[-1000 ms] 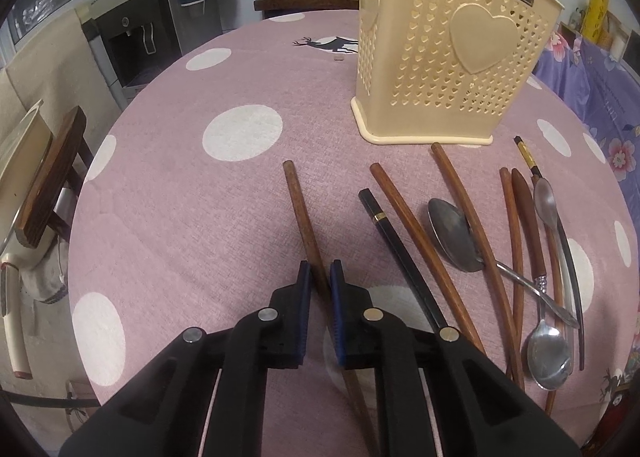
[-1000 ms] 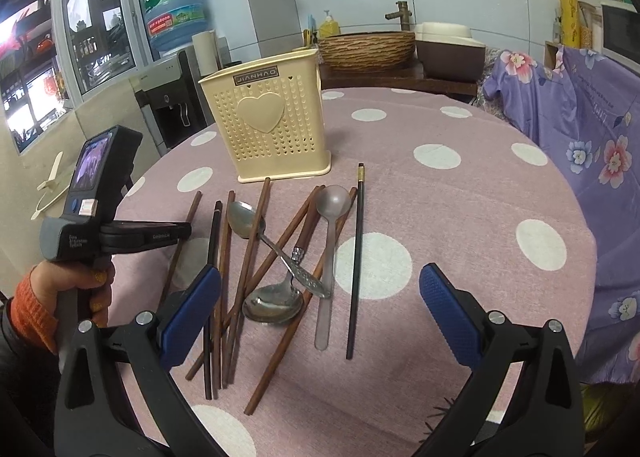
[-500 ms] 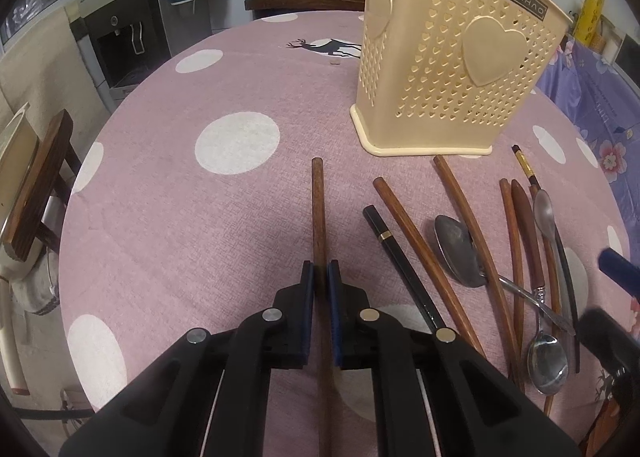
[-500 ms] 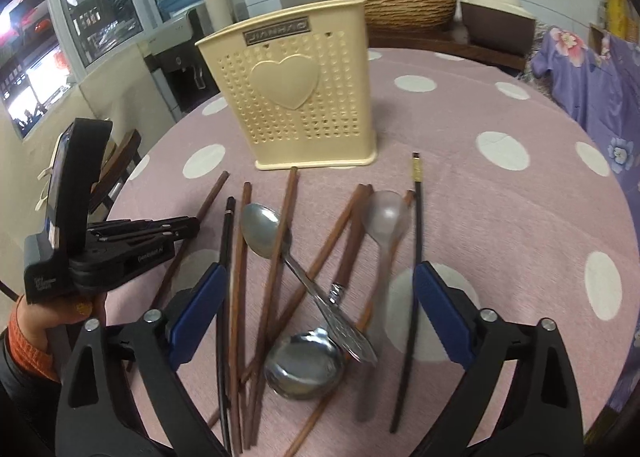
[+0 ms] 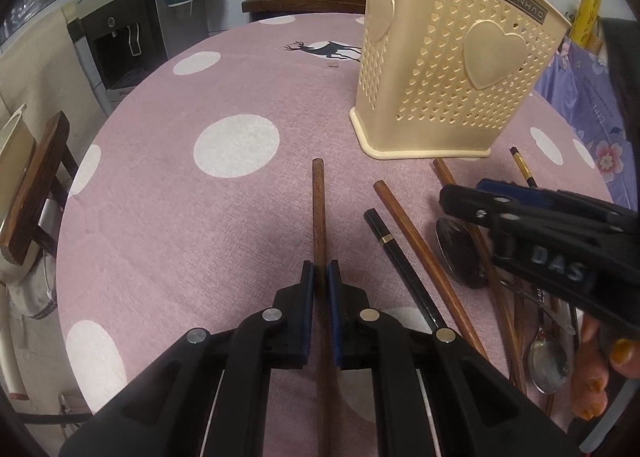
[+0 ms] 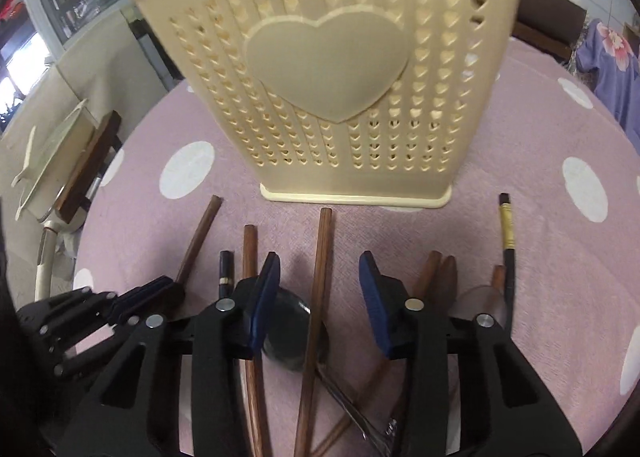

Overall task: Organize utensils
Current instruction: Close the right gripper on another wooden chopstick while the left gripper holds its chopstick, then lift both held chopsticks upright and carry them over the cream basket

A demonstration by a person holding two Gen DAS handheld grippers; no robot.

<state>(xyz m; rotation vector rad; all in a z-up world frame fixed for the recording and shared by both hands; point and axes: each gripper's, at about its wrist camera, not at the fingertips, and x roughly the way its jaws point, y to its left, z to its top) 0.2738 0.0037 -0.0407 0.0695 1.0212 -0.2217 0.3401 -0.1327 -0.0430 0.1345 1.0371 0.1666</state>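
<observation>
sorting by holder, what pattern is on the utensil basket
Cream basket, heart-shaped holes, big heart; right wrist view.

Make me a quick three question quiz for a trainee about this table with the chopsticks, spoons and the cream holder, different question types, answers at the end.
1. True or false: the left gripper is shut on a wooden chopstick.
2. Multiple choice: what lies between the pads of the right gripper? A) a black chopstick B) a brown chopstick C) nothing
3. Fill in: the cream utensil holder bears a raised ____ shape on its front.

Key: 1 true. 2 B; the brown chopstick lies between jaws that have just been closing and do not yet touch it. 3 heart.
</observation>
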